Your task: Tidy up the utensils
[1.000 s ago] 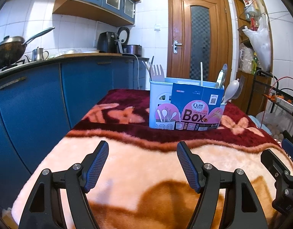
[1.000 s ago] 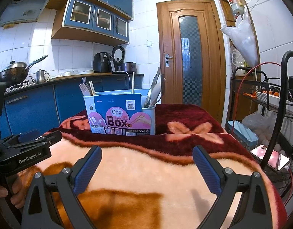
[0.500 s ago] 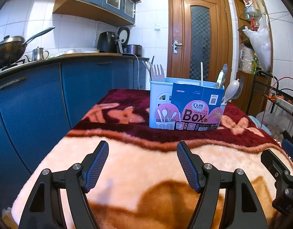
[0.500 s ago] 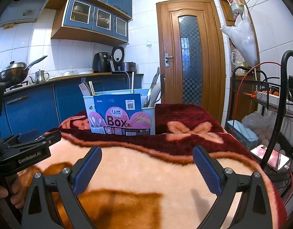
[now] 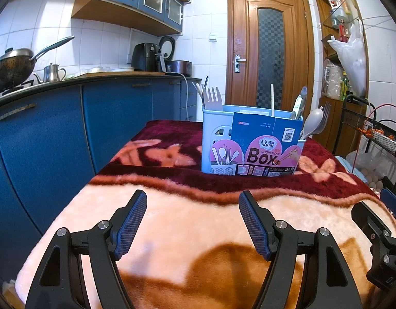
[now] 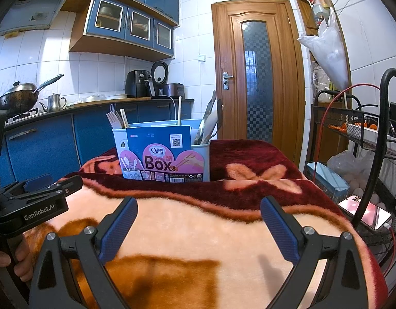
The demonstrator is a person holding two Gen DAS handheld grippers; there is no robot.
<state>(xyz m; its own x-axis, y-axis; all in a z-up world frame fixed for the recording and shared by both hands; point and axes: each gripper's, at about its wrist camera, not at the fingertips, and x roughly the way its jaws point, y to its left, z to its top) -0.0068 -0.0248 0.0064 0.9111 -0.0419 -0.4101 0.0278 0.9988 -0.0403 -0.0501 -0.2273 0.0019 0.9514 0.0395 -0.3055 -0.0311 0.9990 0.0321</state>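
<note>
A pale blue utensil holder [image 5: 216, 139] with a "Chopsticks Box" card on its front stands upright on the blanket-covered table [image 5: 198, 221]; it also shows in the right wrist view [image 6: 205, 159]. Forks [image 5: 213, 99], a chopstick [image 5: 272, 100], a spoon [image 5: 312, 121] and metal utensils stand in it. My left gripper [image 5: 192, 207] is open and empty, low over the near part of the blanket, well short of the holder. My right gripper [image 6: 199, 212] is open and empty, beside it to the right. No loose utensil lies on the blanket.
Blue kitchen cabinets [image 5: 56, 134] run along the left with a wok [image 5: 9, 67] and kettle on top. A wooden door [image 5: 271, 59] is behind. A black wire rack [image 6: 365, 134] with a phone [image 6: 365, 213] stands at the table's right edge.
</note>
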